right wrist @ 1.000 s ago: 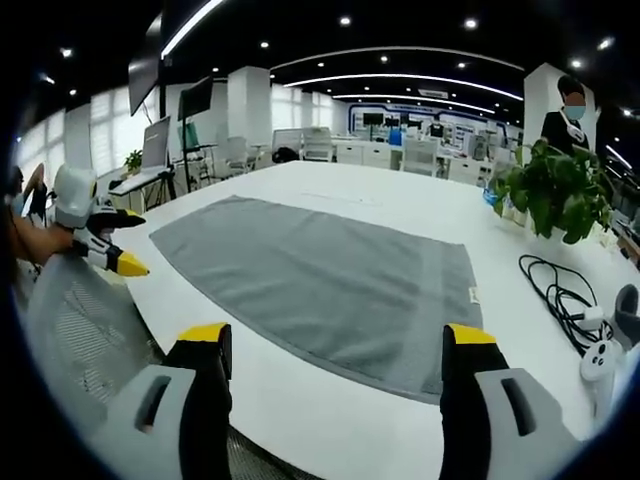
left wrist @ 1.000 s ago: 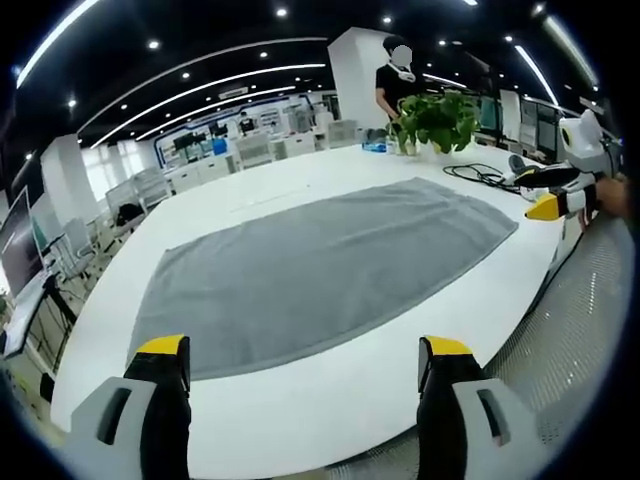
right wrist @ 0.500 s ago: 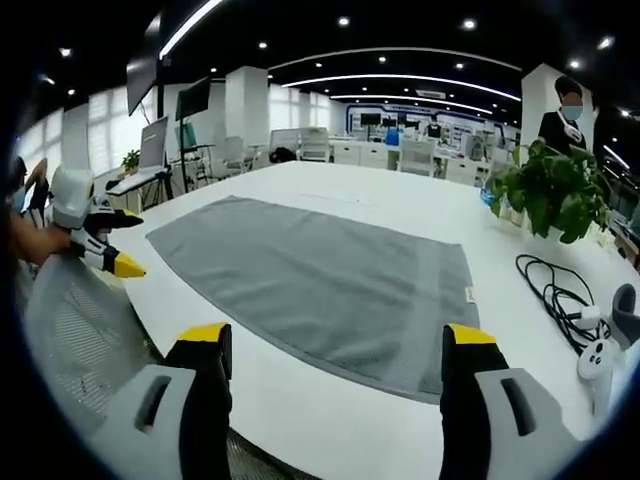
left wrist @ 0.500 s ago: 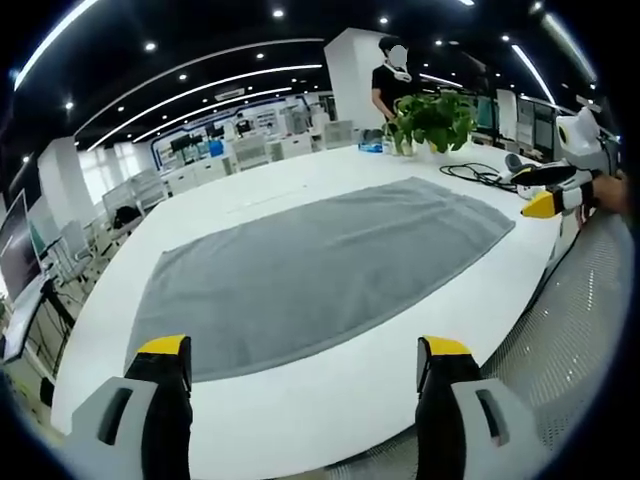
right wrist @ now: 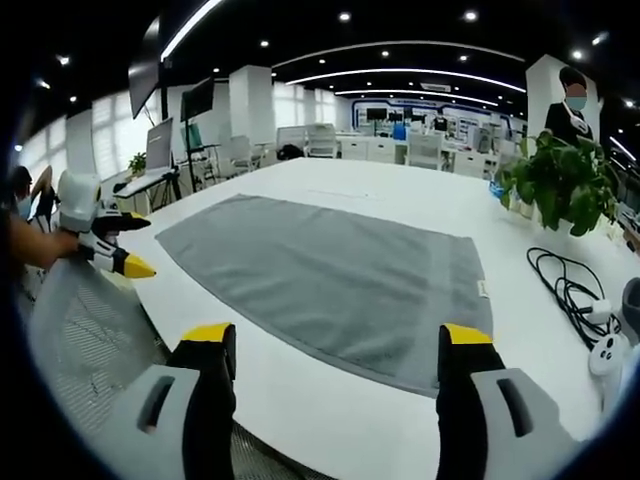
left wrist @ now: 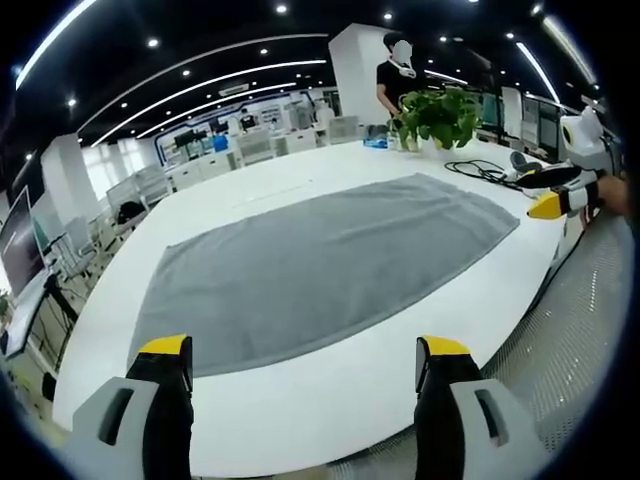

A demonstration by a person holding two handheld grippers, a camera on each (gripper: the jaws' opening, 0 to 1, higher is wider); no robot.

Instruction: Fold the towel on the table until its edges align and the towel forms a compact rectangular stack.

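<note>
A grey towel [left wrist: 320,260] lies flat and spread out on the white table [left wrist: 330,385], also seen as the towel [right wrist: 330,275] in the right gripper view. My left gripper [left wrist: 300,365] is open, hovering off the table's near edge, short of the towel. My right gripper [right wrist: 335,350] is open too, held just before the towel's near hem. The right gripper [left wrist: 560,195] appears at the far right of the left gripper view, and the left gripper [right wrist: 105,245] at the left of the right gripper view.
A potted plant [right wrist: 560,180] and a black cable [right wrist: 565,295] sit beyond the towel's right end, with a white controller [right wrist: 605,355] nearby. A person [left wrist: 400,75] stands behind the plant. A mesh chair back [right wrist: 85,330] is near the table edge. Desks fill the background.
Both cameras shifted slightly; the towel lies unmoved and both grippers stay open.
</note>
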